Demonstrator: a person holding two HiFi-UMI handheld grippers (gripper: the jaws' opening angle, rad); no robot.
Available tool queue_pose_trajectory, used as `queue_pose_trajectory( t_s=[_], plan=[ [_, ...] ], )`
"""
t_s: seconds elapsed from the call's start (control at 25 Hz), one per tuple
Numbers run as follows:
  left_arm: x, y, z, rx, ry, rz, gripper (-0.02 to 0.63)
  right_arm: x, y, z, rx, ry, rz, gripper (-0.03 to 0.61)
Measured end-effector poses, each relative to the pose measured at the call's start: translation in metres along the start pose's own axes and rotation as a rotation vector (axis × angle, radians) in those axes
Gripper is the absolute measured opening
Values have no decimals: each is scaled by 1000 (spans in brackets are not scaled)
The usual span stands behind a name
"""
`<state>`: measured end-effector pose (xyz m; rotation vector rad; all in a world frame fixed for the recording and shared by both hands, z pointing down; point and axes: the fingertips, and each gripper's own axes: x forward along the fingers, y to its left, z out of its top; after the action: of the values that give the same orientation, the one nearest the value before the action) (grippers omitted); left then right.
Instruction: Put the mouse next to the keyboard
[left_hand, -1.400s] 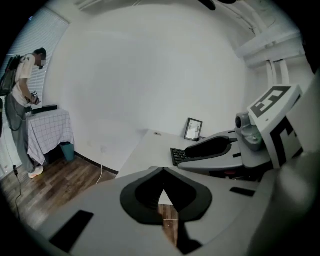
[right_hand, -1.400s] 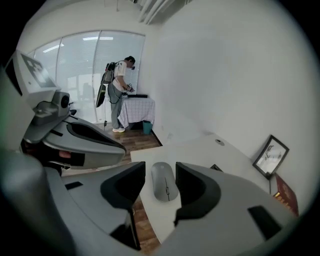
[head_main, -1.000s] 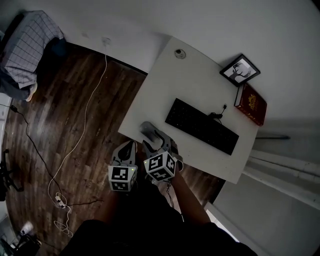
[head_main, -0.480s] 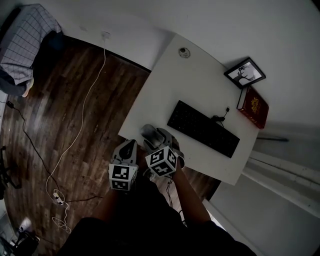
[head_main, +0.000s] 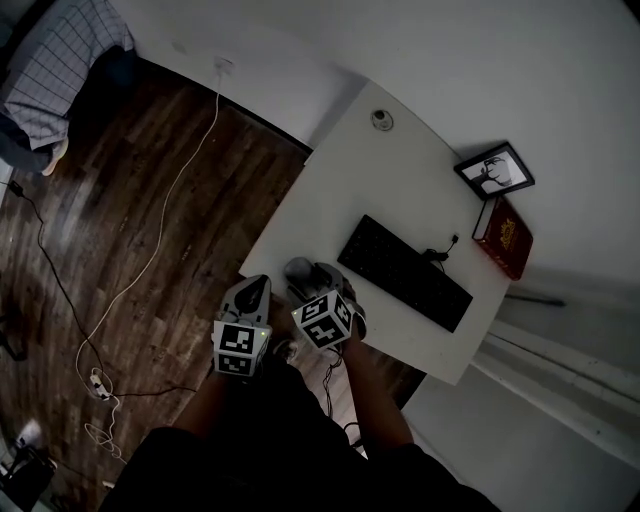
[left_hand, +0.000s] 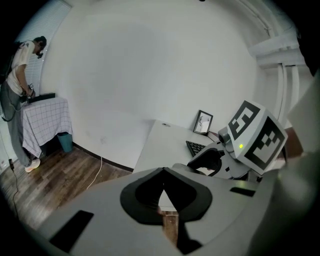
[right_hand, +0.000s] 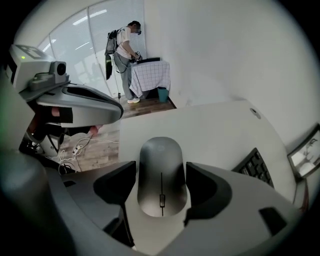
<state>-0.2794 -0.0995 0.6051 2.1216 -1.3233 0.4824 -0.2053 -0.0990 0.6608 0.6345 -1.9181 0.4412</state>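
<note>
Jaws of R gripper (right_hand: 161, 186) stand wide, have just been opening, w/ mouse (right_hand: 160, 165) flat on white table (right_hand: 210, 125) between them, pads not squeezing it. L gripper (left_hand: 163, 172) is closed tip to tip, empty, beside table edge. Keyboard (head_main: 405, 272) lies farther along, apart from mouse.
</note>
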Motion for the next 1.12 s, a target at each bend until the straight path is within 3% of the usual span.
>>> queue_pose_trajectory(
  t_s=[0.44, 0.64, 1.12],
  plan=[
    [1, 10, 9, -21, -18, 3, 0, 6, -2, 2, -18, 108, 90, 314],
    [-2, 10, 18, -18, -27, -3, 0, 6, -1, 0, -25, 167, 90, 304],
    [6, 8, 29, 10, -22, -44, 0, 4, -1, 2, -14, 149, 53, 291]
  ],
)
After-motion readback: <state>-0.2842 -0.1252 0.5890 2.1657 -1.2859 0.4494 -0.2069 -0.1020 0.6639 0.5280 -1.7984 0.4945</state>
